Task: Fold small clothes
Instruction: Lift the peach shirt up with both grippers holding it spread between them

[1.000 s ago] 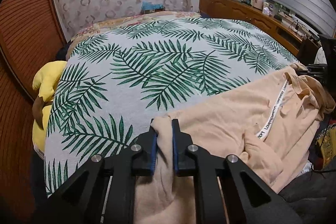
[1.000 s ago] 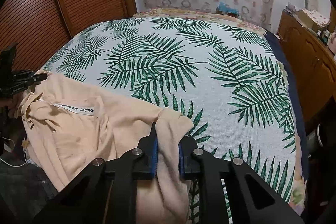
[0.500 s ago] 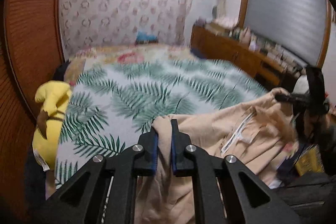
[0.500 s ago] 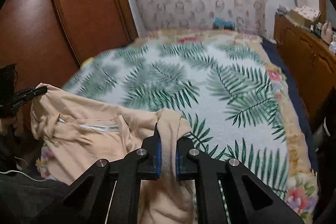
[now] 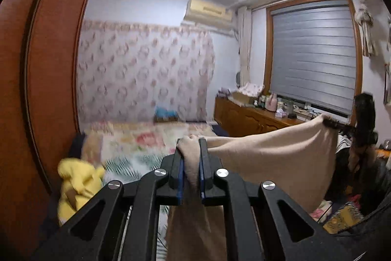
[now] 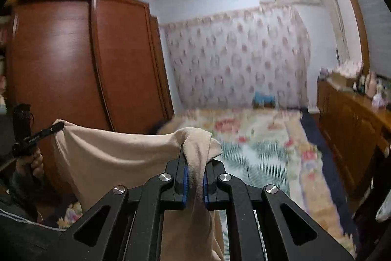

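Note:
A beige garment (image 5: 273,158) hangs stretched in the air between my two grippers, above the near end of the bed. My left gripper (image 5: 191,146) is shut on one bunched corner of it. My right gripper (image 6: 195,151) is shut on the other corner, where the beige garment (image 6: 117,158) spreads to the left. In the left wrist view the right gripper (image 5: 342,126) shows at the far right, pinching the cloth. In the right wrist view the left gripper (image 6: 48,131) shows at the far left, pinching the cloth. The garment's lower part drops out of view below both grippers.
The bed with its palm-leaf cover (image 6: 254,158) lies ahead and below. A yellow plush toy (image 5: 78,180) sits at the bed's left edge. A wooden wardrobe (image 6: 73,65) stands on the left, a wooden dresser (image 5: 246,114) with clutter on the right under the window.
Both grippers have lifted the garment off the bed and tilted up, so the views now show the walls and ceiling. The cloth now hangs taut between them.

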### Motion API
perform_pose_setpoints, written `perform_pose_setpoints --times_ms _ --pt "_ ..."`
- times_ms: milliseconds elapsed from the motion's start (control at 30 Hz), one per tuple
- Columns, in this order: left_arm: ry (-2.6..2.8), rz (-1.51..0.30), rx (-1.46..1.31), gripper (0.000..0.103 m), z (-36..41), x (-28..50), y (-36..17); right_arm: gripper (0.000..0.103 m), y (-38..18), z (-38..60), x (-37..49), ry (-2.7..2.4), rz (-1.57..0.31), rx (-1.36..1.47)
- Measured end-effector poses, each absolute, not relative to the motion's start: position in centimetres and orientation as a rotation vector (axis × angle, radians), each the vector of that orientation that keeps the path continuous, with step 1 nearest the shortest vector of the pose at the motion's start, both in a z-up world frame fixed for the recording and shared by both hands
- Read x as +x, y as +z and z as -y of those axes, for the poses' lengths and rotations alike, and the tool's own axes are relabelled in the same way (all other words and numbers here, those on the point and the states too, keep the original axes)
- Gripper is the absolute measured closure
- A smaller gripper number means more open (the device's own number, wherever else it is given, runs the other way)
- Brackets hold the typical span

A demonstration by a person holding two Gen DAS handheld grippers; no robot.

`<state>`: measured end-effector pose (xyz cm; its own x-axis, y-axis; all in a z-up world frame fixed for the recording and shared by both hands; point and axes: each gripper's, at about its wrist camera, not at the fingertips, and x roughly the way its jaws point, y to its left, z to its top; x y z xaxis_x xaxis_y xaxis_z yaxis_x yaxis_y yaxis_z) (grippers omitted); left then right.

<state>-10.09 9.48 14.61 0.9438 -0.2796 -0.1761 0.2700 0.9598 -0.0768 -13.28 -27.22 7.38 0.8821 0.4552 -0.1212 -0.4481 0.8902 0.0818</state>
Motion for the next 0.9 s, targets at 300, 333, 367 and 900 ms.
perform_pose_setpoints --times_ms 300,333,367,900 --pt "-0.232 -0.075 0.014 0.093 -10.7 -7.8 21.5 0.095 16.7 27.9 -15.8 0.538 0.005 -0.051" --pt "-0.223 -0.079 0.027 0.093 -10.8 -6.3 22.2 0.095 17.5 27.8 -15.0 0.539 0.006 -0.061" --pt "-0.217 -0.081 0.028 0.093 -10.9 -5.3 22.5 0.095 18.1 27.7 -14.3 0.540 0.003 -0.069" --pt "-0.041 -0.304 0.102 0.092 -12.6 24.7 15.9 0.095 17.1 19.2 14.4 0.362 -0.275 -0.243"
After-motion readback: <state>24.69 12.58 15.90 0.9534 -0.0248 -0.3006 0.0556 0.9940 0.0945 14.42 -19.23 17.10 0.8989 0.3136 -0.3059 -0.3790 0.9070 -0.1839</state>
